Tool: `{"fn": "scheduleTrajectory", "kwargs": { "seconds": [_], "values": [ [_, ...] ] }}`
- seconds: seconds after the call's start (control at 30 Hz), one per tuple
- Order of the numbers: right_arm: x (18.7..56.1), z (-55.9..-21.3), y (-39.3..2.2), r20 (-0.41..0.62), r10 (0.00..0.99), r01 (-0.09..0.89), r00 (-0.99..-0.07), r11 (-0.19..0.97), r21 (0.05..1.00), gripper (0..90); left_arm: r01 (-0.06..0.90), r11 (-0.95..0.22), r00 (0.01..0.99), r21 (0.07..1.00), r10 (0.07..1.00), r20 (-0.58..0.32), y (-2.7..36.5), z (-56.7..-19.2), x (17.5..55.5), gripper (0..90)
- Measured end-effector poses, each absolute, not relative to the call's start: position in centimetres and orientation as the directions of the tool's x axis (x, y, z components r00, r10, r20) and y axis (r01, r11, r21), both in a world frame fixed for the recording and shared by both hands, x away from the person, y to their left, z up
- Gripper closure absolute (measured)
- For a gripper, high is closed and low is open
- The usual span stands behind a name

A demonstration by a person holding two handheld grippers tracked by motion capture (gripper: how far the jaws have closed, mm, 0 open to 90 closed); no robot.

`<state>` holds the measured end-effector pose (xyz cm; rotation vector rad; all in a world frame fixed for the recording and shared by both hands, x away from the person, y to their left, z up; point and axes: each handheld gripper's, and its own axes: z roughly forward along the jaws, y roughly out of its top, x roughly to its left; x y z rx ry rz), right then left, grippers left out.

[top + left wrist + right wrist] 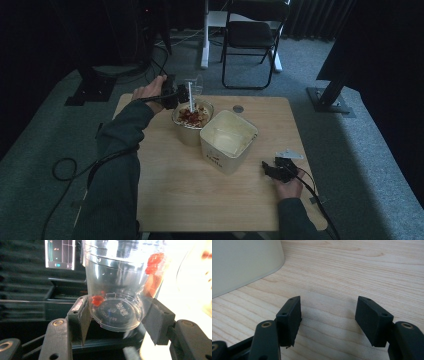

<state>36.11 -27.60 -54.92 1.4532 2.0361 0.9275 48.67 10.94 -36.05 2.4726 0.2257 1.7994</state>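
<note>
My left gripper (172, 94) is shut on a clear plastic cup (194, 86), held tipped above a bowl (192, 116) of red and yellow food at the table's far left. A white stick (190, 96) stands in the bowl. In the left gripper view the cup (117, 290) shows its base between both pads (81, 315), with red bits (153, 262) clinging inside. My right gripper (276, 170) rests at the table's right side. Its jaws stand open over bare wood (328, 315), holding nothing.
A cream square tub (228, 140), seemingly without contents, stands mid-table beside the bowl; its wall (244, 262) is at the upper left of the right gripper view. A black folding chair (252, 35) stands beyond the table. Cables trail off the left edge.
</note>
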Motion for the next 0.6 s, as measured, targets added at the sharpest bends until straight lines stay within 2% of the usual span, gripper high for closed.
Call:
{"fn": "scheduleTrajectory", "kwargs": {
  "seconds": [0.07,0.33,0.43,0.6],
  "values": [
    [36.1,-54.92,-27.59,0.011,0.945,0.628,-0.328,0.209,0.75,37.2,0.068,-0.975,0.323,0.21,0.22,0.92,10.92,-35.8,48.44,42.8],
    [36.1,-54.92,-27.62,0.01,0.944,0.628,-0.33,0.211,0.749,37.2,0.063,-0.939,0.405,0.337,0.333,0.852,10.96,-36.08,47.97,42.6],
    [36.1,-54.92,-27.6,0.01,0.944,0.627,-0.329,0.211,0.75,37.2,0.067,-0.898,0.448,0.435,0.416,0.792,11.13,-35.92,47.74,42.6],
    [36.1,-54.92,-27.61,0.009,0.944,0.628,-0.329,0.211,0.749,37.2,0.085,-0.791,0.533,0.606,0.55,0.643,11.4,-35.36,47.58,42.5]
  ]
}}
